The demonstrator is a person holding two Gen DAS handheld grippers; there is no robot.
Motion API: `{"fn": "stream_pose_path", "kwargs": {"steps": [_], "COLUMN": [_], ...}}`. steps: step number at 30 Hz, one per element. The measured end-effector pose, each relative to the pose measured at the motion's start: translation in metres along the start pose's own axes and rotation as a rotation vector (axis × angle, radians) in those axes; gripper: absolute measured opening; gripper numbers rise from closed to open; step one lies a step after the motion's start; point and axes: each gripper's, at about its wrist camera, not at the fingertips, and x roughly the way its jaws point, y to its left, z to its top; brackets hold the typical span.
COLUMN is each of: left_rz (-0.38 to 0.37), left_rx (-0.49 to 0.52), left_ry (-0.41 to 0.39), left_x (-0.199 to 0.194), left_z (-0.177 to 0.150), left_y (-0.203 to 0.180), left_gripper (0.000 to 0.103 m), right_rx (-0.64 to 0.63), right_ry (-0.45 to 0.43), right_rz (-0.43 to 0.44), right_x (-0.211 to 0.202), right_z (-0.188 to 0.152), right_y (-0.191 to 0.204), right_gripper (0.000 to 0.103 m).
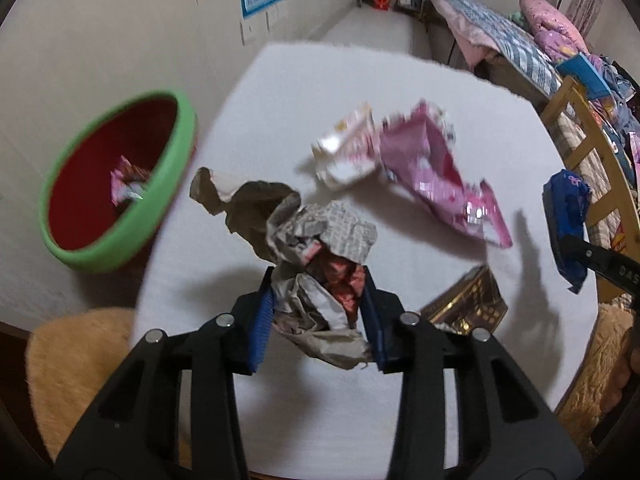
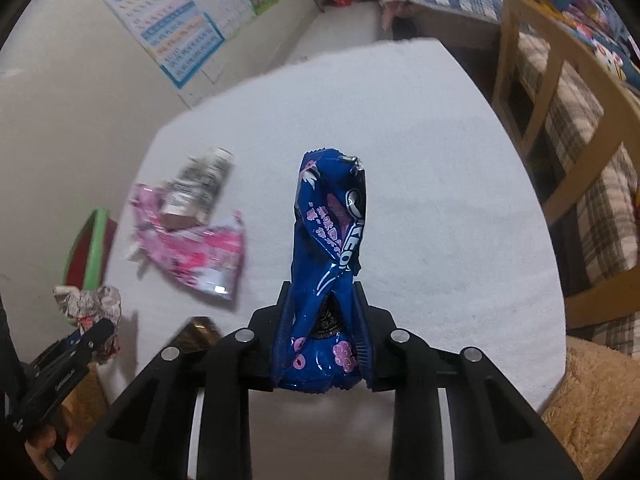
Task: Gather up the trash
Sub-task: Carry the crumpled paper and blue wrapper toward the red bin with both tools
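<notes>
The left gripper [image 1: 318, 312] clamps crumpled grey newspaper [image 1: 320, 248]; the right gripper [image 2: 322, 328] pinches a blue foil biscuit wrapper [image 2: 326, 220]. Either could slip before reaching the green-rimmed red bin [image 1: 182, 148], upper left.

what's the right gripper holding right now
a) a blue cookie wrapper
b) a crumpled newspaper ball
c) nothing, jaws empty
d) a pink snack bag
a: in the right wrist view the right gripper has its jaws shut on the blue cookie wrapper, while the pink snack bag lies on the white table and the crumpled newspaper ball sits in the left gripper.
</notes>
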Motion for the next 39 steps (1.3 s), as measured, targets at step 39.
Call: {"fn": "stream_pose_path", "kwargs": {"steps": [39], "left_rz": [0.112], "left_rx": [-0.198], "left_ry": [-0.154], "left_x": [-0.068], "left_z": [0.011], "left_y": [0.104], "left_gripper": [0.040], "right_rx": [-0.395], "right_ry": [-0.075], "right_rz": [0.150], "right_x": [-0.039], "right_z": [0.009], "right_y": [0.181], "right_gripper": [0.028]}}
